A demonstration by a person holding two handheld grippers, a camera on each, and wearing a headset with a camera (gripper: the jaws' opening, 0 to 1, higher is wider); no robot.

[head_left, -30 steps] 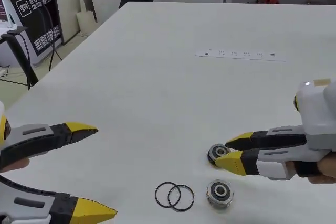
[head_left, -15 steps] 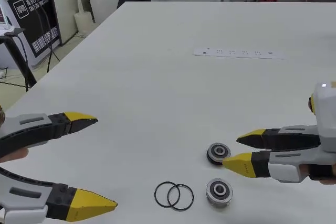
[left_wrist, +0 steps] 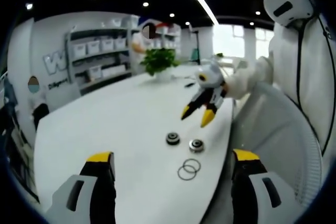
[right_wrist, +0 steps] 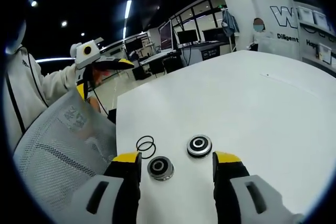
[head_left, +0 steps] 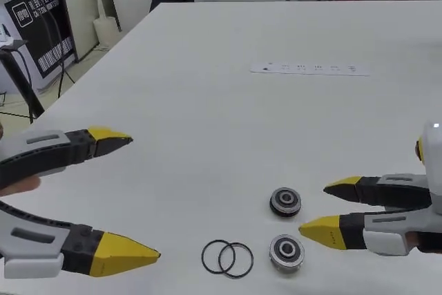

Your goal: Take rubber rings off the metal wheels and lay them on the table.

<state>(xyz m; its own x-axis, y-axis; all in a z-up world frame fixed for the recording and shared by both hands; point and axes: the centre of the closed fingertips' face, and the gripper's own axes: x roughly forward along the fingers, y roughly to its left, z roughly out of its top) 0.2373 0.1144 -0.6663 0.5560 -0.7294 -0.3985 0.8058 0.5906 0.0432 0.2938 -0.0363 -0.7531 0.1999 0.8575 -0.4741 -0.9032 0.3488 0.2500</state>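
Two thin black rubber rings [head_left: 228,258] lie flat on the white bench [head_left: 228,115] near its front edge, overlapping each other like links. Just to their right sits one metal wheel [head_left: 286,251], flat on its side with a silvery rim; a second wheel [head_left: 285,201] lies a little farther back, apart from the first, and its outer band looks darker, though I cannot tell whether that is rubber.

The right gripper [head_left: 312,208] comes in from the right, held low over the bench, its yellow-tipped jaws parted by a moderate gap with nothing between them. The tips point toward the two wheels and stand just beside them without touching either. In the right gripper view the silvery wheel sits just ahead of the gap between the jaws.

The left gripper [head_left: 145,197] is over on the left side, well apart from the wheels and rings, its jaws spread wide and holding nothing.

Farther back on the bench lies a pale strip [head_left: 309,69] with small dark marks on it
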